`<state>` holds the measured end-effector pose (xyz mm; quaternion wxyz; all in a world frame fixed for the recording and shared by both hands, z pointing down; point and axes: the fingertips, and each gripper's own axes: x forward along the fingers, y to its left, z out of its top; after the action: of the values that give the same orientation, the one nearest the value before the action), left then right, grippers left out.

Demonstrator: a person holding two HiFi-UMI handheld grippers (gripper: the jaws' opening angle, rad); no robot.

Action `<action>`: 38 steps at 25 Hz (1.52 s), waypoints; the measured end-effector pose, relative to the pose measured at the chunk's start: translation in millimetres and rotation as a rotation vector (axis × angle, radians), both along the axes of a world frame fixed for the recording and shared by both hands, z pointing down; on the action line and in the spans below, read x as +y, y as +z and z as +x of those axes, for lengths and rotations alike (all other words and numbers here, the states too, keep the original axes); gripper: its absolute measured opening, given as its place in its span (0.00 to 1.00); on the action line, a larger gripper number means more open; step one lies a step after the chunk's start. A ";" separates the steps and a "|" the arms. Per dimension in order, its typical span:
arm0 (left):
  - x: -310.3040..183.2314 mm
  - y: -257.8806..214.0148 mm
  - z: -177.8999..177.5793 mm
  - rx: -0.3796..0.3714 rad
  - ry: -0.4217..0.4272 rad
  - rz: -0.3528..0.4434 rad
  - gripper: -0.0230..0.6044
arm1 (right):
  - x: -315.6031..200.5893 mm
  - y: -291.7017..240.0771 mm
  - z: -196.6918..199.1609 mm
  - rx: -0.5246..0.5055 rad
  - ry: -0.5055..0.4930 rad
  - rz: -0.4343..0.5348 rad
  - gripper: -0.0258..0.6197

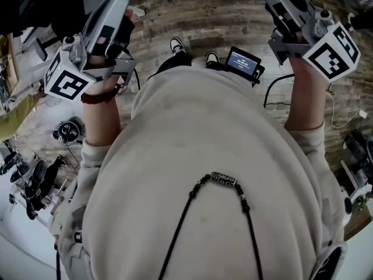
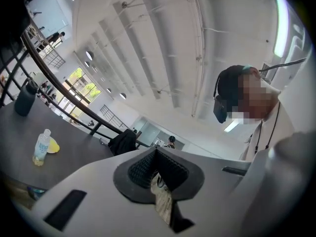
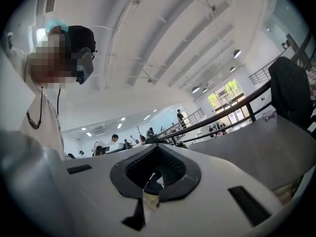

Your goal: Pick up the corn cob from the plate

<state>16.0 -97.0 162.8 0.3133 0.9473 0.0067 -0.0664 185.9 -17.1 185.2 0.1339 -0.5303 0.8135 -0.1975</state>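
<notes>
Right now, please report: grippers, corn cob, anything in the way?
Left gripper shut, empty. Right gripper shut, empty. Corn cob and plate not in any view. No obstacle can be judged.

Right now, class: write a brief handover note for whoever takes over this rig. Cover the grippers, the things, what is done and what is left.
Left gripper: jaws shut, empty, held up in the air.
Right gripper: the same.
Corn cob and plate: in no view. The left gripper view shows a table with a bottle on it, but no plate that can be made out.
Done: nothing yet.
Left: find the plate, open the jaws, pick up the cob.
</notes>
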 end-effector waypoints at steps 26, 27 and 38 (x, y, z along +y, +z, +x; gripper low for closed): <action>26.0 30.5 -65.0 -0.080 0.008 0.292 0.04 | 21.2 -21.8 -67.7 0.158 0.057 -0.030 0.07; 28.4 28.6 -67.1 -0.081 0.006 0.300 0.04 | 22.8 -23.7 -69.5 0.160 0.054 -0.030 0.07; 42.3 41.5 -98.8 -0.135 -0.019 0.358 0.04 | 3.3 -29.3 -74.6 0.118 0.049 -0.025 0.06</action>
<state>-82.8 -54.8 204.3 0.1388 0.9902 -0.0119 -0.0033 111.3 -13.8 155.9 0.0837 -0.5624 0.8043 -0.1727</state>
